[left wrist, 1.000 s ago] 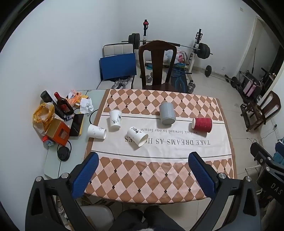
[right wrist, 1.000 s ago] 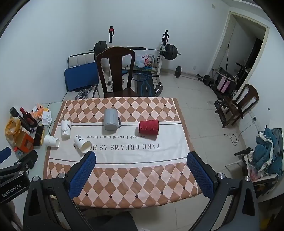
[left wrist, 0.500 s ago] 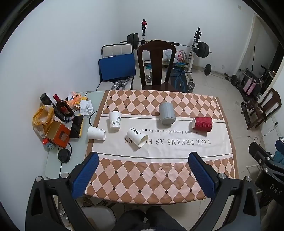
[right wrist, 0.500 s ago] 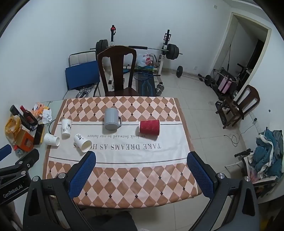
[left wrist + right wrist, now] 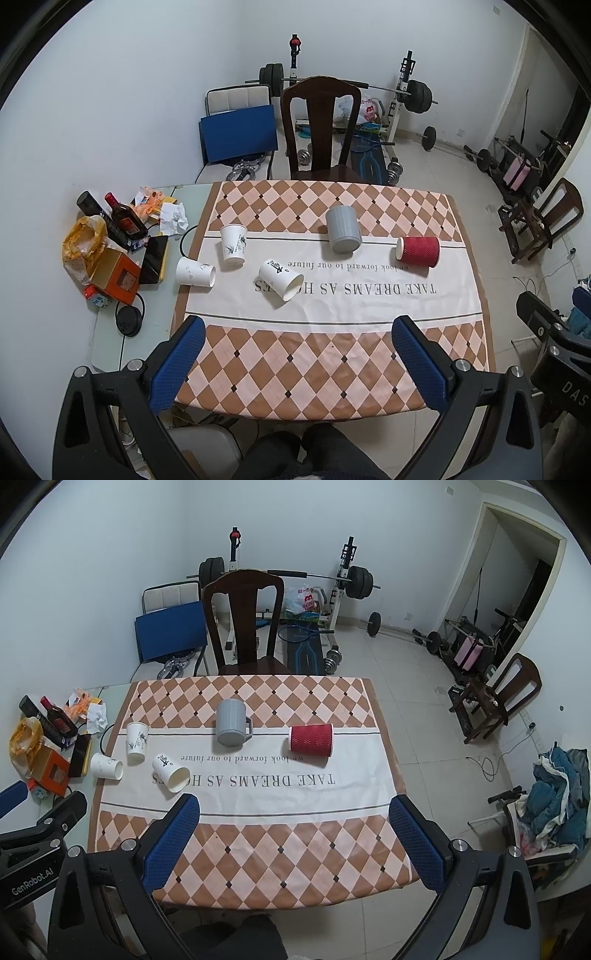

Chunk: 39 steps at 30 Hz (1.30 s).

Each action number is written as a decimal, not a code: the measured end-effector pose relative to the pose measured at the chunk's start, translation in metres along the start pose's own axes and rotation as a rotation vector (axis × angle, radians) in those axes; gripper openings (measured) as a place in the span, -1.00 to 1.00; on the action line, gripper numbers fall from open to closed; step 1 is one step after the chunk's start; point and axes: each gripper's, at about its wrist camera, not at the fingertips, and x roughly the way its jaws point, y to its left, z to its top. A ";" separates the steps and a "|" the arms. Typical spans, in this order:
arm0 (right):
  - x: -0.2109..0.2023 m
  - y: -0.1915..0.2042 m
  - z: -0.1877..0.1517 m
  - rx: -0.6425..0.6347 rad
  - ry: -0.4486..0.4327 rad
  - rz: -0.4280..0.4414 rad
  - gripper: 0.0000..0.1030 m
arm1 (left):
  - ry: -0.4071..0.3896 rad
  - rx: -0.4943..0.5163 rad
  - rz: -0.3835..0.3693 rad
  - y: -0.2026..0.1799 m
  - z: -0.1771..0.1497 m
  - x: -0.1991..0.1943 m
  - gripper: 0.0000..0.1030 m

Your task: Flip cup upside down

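Several cups sit on the checkered tablecloth (image 5: 332,354). A red ribbed paper cup (image 5: 418,251) (image 5: 310,740) lies on its side at the right. A grey mug (image 5: 343,234) (image 5: 232,726) stands rim down in the middle. A white paper cup (image 5: 233,244) (image 5: 136,740) stands rim down at the left. Two more white cups (image 5: 281,283) (image 5: 195,272) lie on their sides. My left gripper (image 5: 295,328) and right gripper (image 5: 291,806) are both open and empty, held high over the near table edge.
A dark wooden chair (image 5: 320,125) stands at the far side of the table. Bottles, an orange box and bags (image 5: 110,251) clutter the glass side table at the left. Gym weights and a second chair (image 5: 495,698) stand on the floor.
Both grippers have drifted slightly, so the table sits a little further off in both views. No cup has moved.
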 end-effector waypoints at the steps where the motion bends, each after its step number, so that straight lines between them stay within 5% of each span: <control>1: 0.000 0.000 0.001 0.002 0.001 0.001 1.00 | 0.002 0.009 0.000 -0.011 -0.009 0.005 1.00; 39: -0.004 0.003 0.004 -0.003 0.000 -0.001 1.00 | -0.004 0.012 0.006 -0.016 -0.006 -0.001 1.00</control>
